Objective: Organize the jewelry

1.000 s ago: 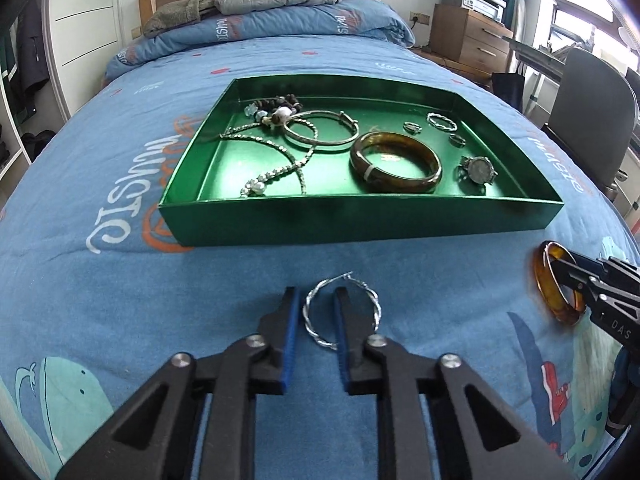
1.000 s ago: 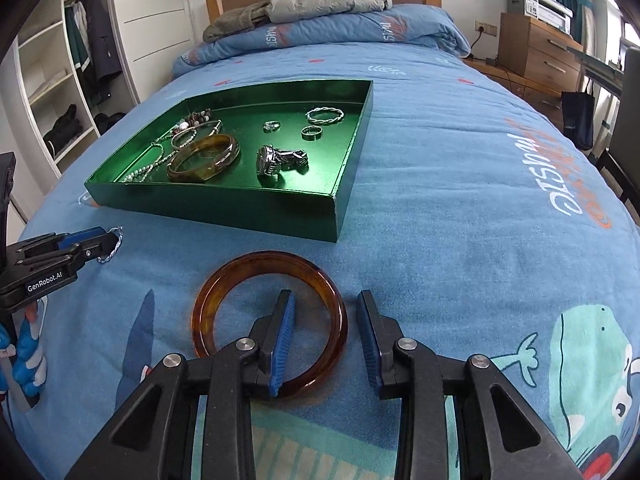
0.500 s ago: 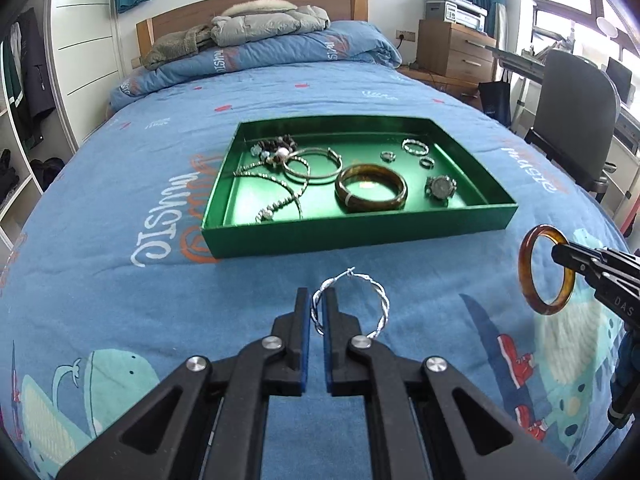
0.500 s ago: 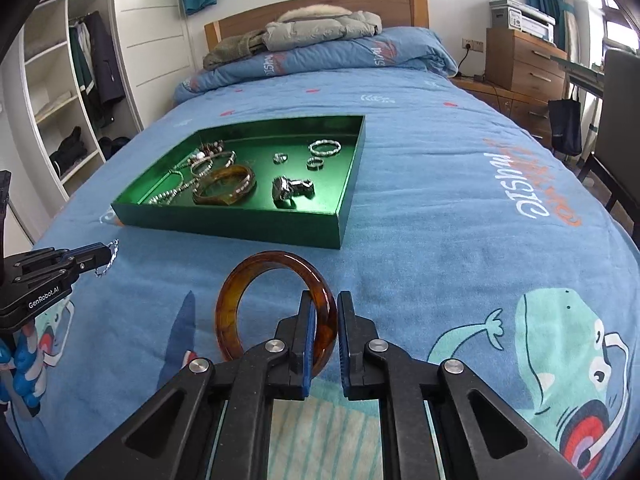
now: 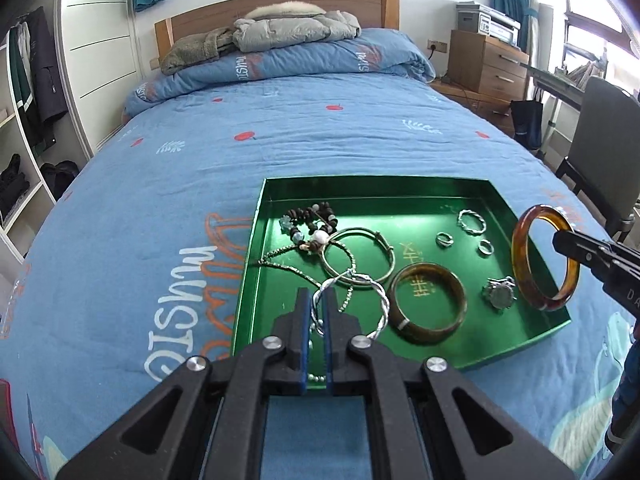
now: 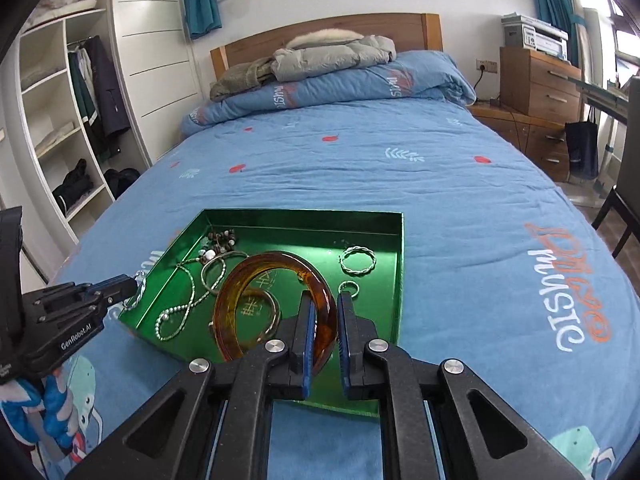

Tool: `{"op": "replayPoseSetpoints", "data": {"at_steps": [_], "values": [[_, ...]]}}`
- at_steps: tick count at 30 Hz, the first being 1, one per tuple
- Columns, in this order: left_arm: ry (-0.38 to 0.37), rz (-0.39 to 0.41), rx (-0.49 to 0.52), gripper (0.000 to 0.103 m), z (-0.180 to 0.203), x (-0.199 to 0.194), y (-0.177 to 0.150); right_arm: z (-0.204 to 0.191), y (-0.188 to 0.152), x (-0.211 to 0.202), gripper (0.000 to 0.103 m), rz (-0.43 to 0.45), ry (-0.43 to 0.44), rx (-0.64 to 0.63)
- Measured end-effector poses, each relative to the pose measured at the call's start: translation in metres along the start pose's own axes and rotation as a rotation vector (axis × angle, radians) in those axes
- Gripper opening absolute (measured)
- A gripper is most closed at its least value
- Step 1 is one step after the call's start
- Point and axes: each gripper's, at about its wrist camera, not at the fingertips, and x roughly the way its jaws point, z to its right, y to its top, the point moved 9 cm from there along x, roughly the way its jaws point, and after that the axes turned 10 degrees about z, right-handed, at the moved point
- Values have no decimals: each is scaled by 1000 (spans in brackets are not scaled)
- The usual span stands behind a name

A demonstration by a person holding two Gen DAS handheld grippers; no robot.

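Observation:
A green tray (image 5: 400,184) lies on the blue bed and holds a bead bracelet, a chain, a silver bangle (image 5: 358,258), a brown bangle (image 5: 428,306), a watch (image 5: 499,293) and three rings. My left gripper (image 5: 317,302) is shut on a twisted silver hoop (image 5: 378,300), held above the tray's near left part. My right gripper (image 6: 323,314) is shut on an amber bangle (image 6: 248,284), held over the tray's (image 6: 304,216) near side. That bangle (image 5: 522,256) also shows in the left wrist view above the tray's right edge.
Folded quilt and coats (image 5: 288,36) lie at the bed's head. A wooden dresser (image 5: 486,64) and a chair (image 5: 600,152) stand to the right of the bed. An open wardrobe (image 6: 68,128) stands to the left.
Both grippers shut on their pieces, lifted them off the bed cover and carried them forward over the tray.

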Motion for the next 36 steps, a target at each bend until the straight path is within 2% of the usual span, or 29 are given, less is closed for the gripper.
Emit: {"op": "replayPoseSetpoints", "data": {"at_steps": [6,10,14,16,18,19,21,24,27,29,31,36], "values": [[26,-63,3,5,-4,36,-12,9,-21,58,10,-129,-67,14],[27,-91,-12,5,-7,46,-20,18,-39,65,10,-179,-120,-5],[17,-102,-23,5,-5,46,-27,22,-48,62,12,-194,-127,-18],[8,-88,-28,7,-4,43,-25,20,-46,57,20,-186,-118,-20],[2,-79,-27,7,-2,37,-22,18,-41,51,42,-170,-121,-31],[0,-72,-25,7,-2,33,-20,16,-37,46,44,-157,-118,-35],[1,-55,-18,10,0,24,-16,10,-29,34,45,-129,-106,-41],[0,-27,-18,20,1,4,-10,2,-16,12,47,-85,-99,-55],[5,13,-20,23,1,-27,-5,-7,-7,-17,52,-37,-86,-59],[12,38,-25,29,-1,-51,-5,-12,-4,-38,55,-5,-82,-59],[39,62,-26,38,-5,-76,-6,-18,-3,-60,56,24,-71,-52],[66,128,-31,41,-11,-143,-13,-33,-6,-118,64,87,-59,-50]]}}
